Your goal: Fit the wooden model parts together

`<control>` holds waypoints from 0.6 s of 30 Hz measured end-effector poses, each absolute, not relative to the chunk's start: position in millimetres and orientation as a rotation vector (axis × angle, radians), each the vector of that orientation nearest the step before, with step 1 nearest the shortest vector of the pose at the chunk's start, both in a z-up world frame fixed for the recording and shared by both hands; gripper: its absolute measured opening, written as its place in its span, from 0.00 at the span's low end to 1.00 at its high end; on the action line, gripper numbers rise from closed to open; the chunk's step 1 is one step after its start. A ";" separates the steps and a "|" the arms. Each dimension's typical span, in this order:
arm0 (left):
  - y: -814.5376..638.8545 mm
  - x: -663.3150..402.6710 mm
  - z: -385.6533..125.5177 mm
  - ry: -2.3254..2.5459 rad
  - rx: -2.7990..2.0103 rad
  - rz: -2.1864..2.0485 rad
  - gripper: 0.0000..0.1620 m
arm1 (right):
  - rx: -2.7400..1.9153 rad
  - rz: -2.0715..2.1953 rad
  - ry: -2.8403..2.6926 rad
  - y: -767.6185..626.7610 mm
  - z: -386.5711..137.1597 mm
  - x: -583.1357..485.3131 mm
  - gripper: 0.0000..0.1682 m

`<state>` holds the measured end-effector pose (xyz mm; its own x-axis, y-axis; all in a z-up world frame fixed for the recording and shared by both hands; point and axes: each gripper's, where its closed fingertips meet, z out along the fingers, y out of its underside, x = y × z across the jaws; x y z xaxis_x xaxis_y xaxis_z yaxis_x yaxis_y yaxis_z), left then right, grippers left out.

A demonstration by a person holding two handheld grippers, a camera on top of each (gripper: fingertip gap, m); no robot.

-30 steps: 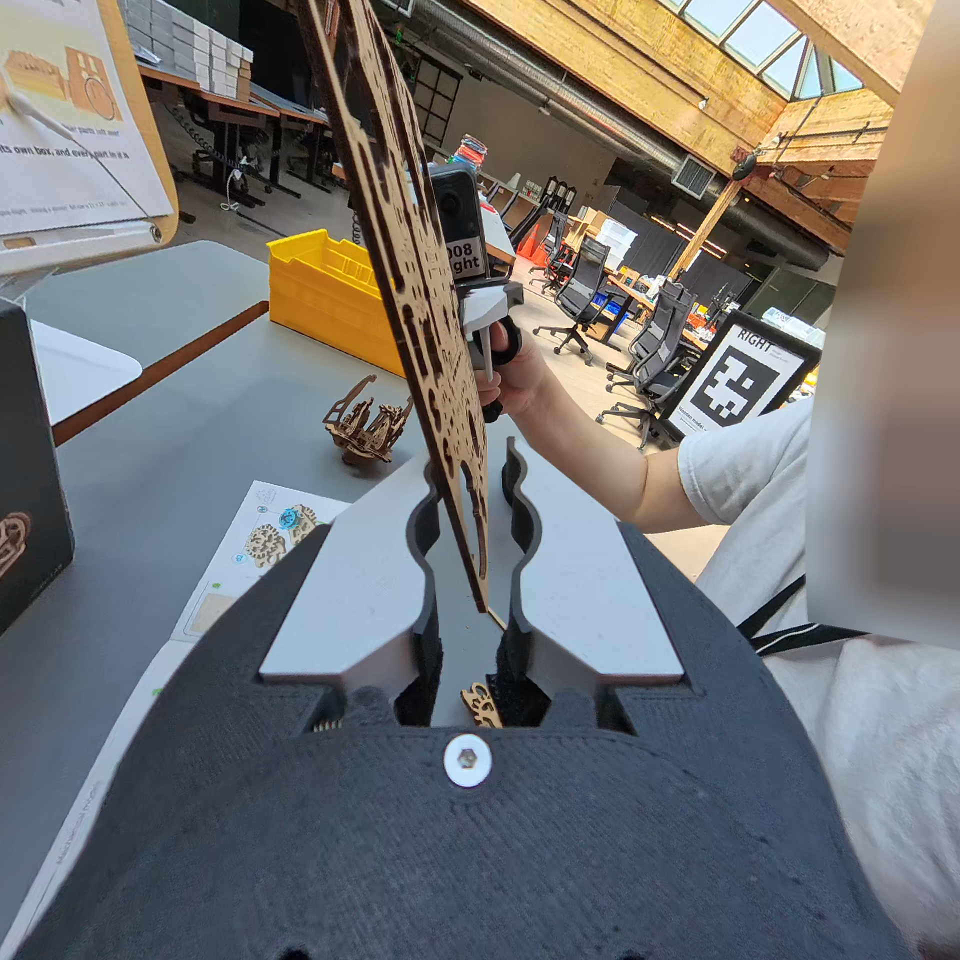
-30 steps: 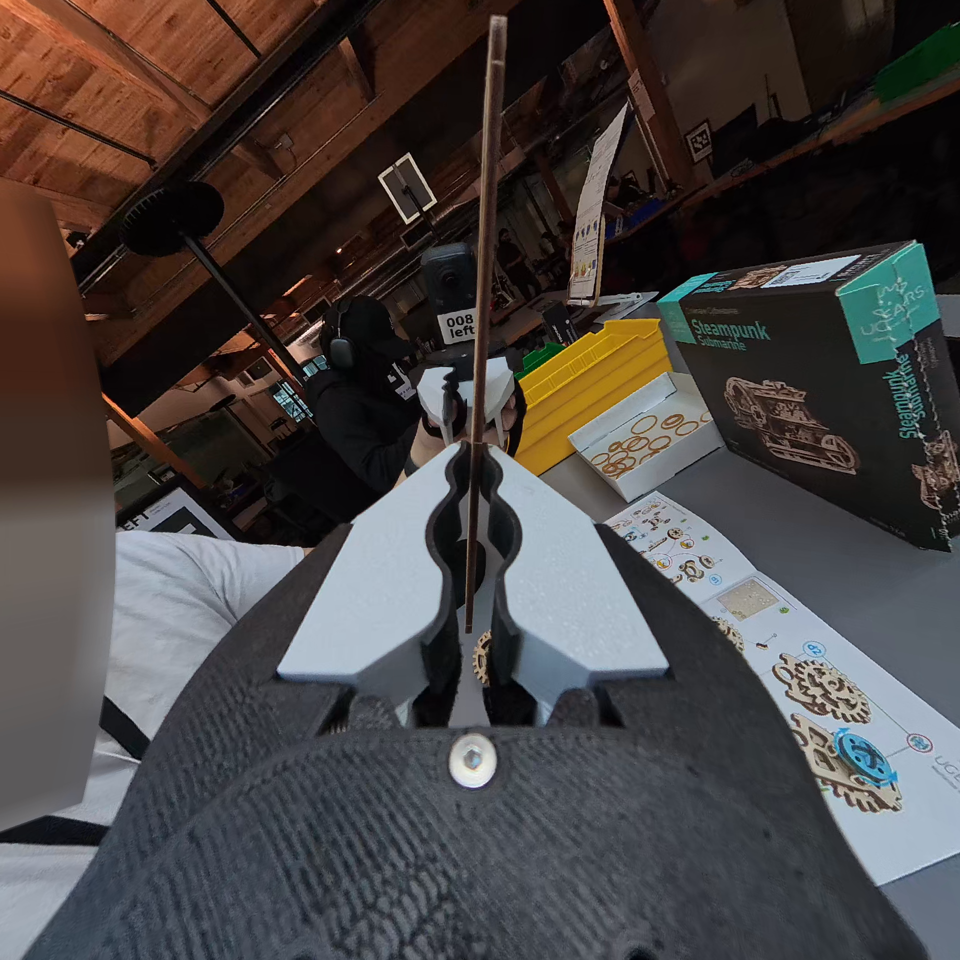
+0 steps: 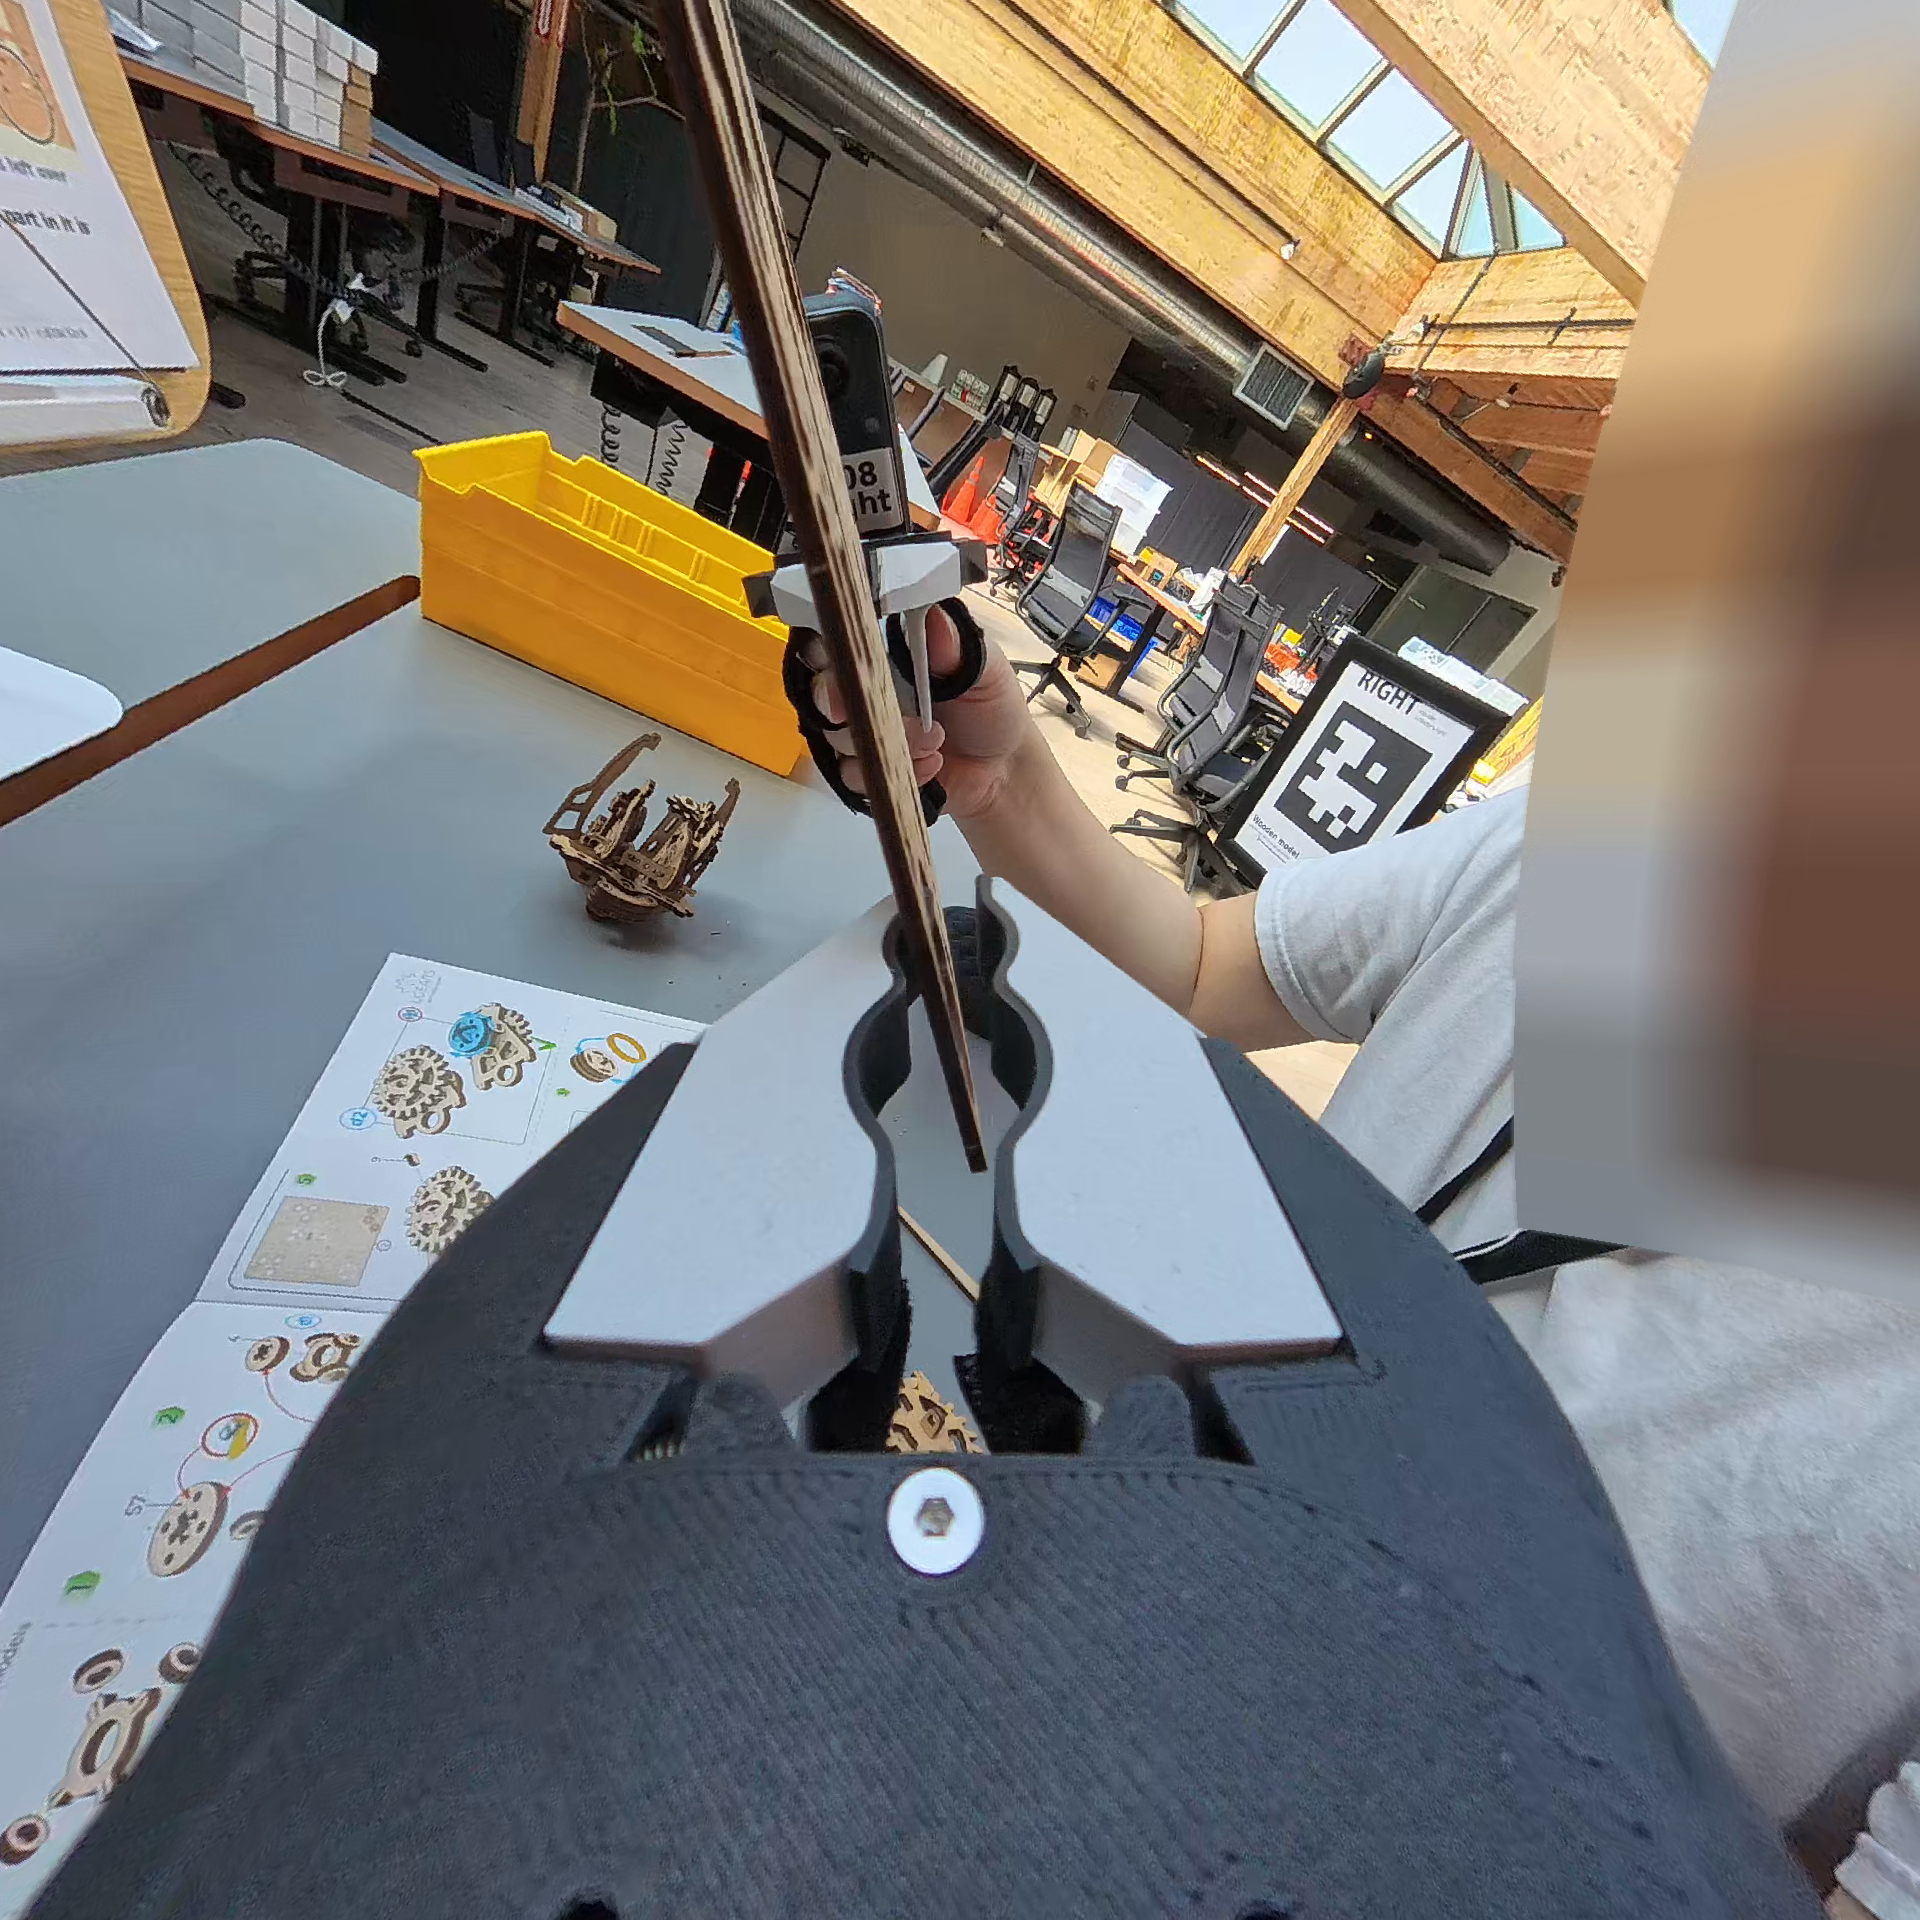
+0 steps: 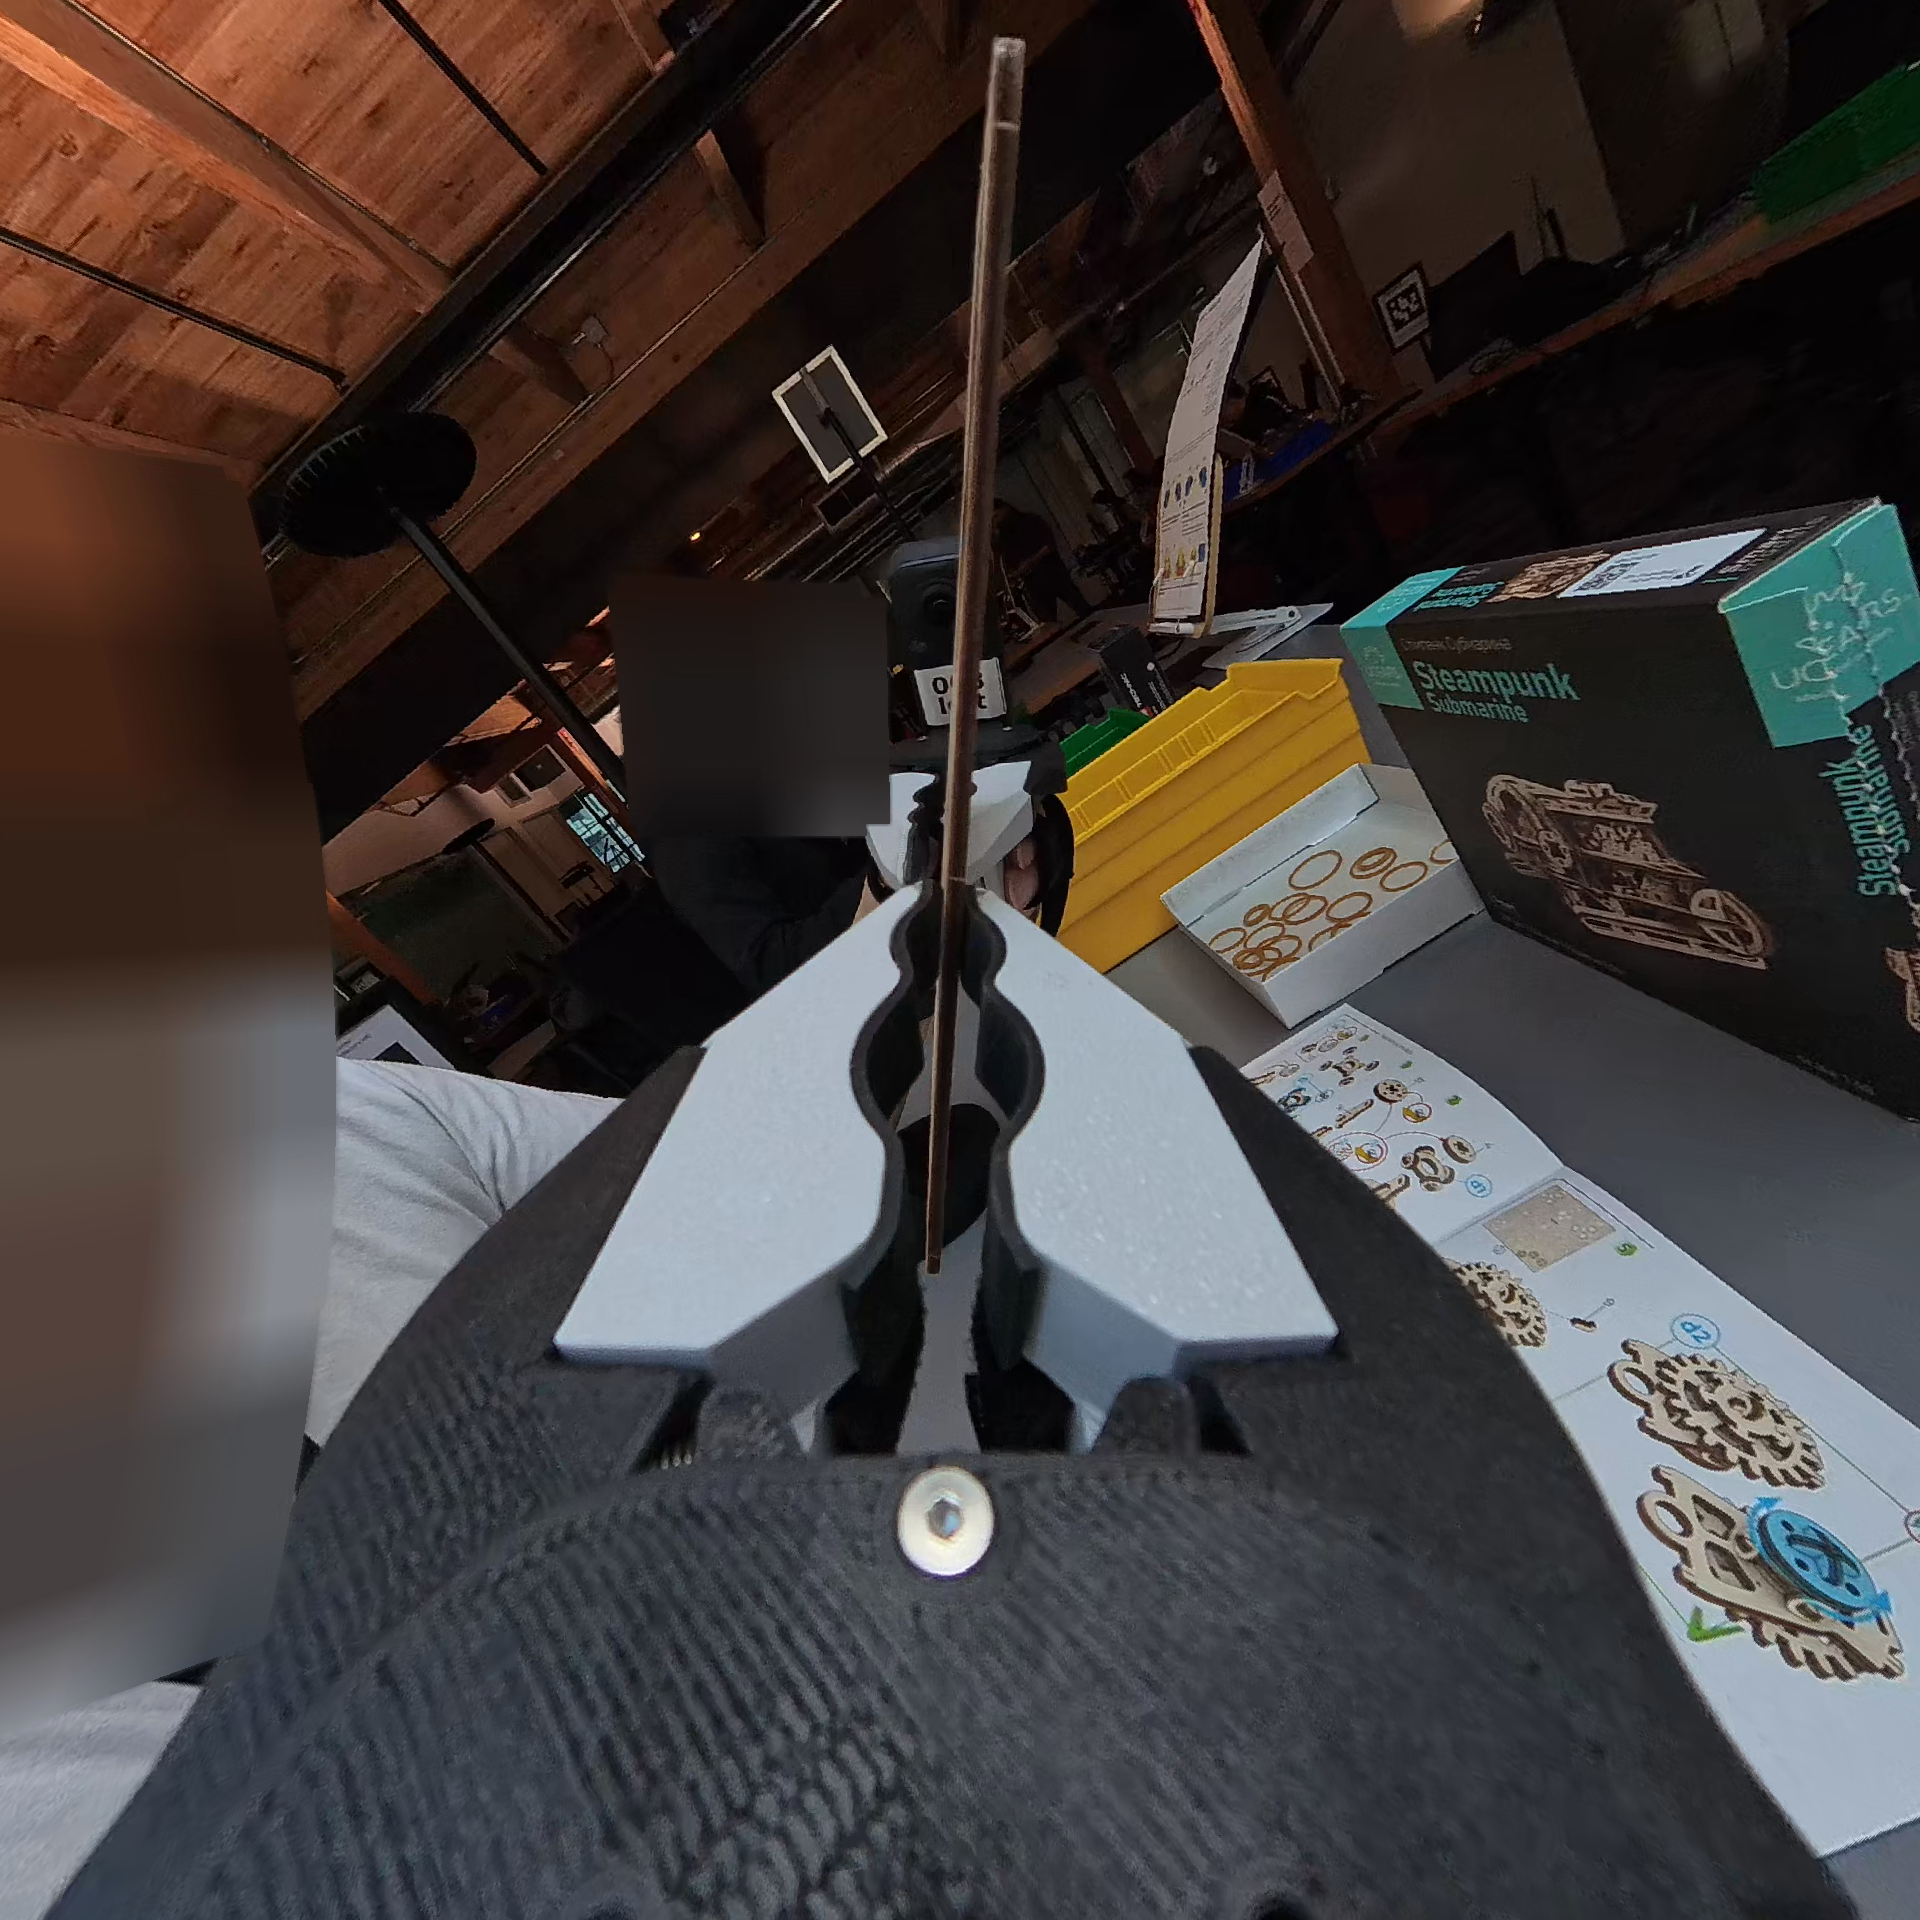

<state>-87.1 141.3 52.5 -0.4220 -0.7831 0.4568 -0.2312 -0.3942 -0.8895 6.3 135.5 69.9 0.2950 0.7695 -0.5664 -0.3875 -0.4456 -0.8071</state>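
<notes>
Nearest in the left wrist view, the left gripper (image 3: 940, 914) has its pale grey, scalloped fingers narrowed about the lower edge of a thin wooden sheet (image 3: 831, 540), the tips pinching it; a small wooden gear (image 3: 930, 1429) shows deep in the gap behind. In the right wrist view the right gripper (image 4: 948, 904) likewise has its jaws clamped on the same sheet (image 4: 971, 520), seen edge-on as a dark, scorched line rising steeply above the fingers into open air. Both grippers have black ribbed, printed bodies. The sheet is held well clear of the grey table (image 3: 260, 779), whose smooth top has bare room to the left. Beside the left gripper lies a white instruction sheet (image 3: 436, 1122) printed with gear drawings, its edge running under the gripper body. Farther off stands a small, partly built wooden model (image 3: 639, 831), spiky and tilted, alone on bare table. Beyond it, a yellow plastic bin (image 3: 582, 582) sits near the table's far edge. In the right wrist view, a white tray (image 4: 1320, 914) of wooden rings lies just beside the bin, and a dark cardboard box (image 4: 1662, 769) stands upright next to the tray.
</notes>
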 end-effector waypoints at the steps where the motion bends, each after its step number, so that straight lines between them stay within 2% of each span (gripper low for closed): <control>1: 141.6 -87.6 51.5 1.426 -1.393 -1.875 0.06 | -1.521 1.375 -0.372 136.1 68.5 6.3 0.01; 18: 177.8 -109.9 52.0 1.301 -1.463 -1.798 0.06 | -1.550 1.353 -0.387 141.3 57.4 10.1 0.01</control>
<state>-109.9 177.8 52.0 -0.3145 -0.8223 0.4743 -0.1936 -0.4335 -0.8801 10.1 141.3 57.4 0.3228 0.7653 -0.5569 -0.3550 -0.4475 -0.8208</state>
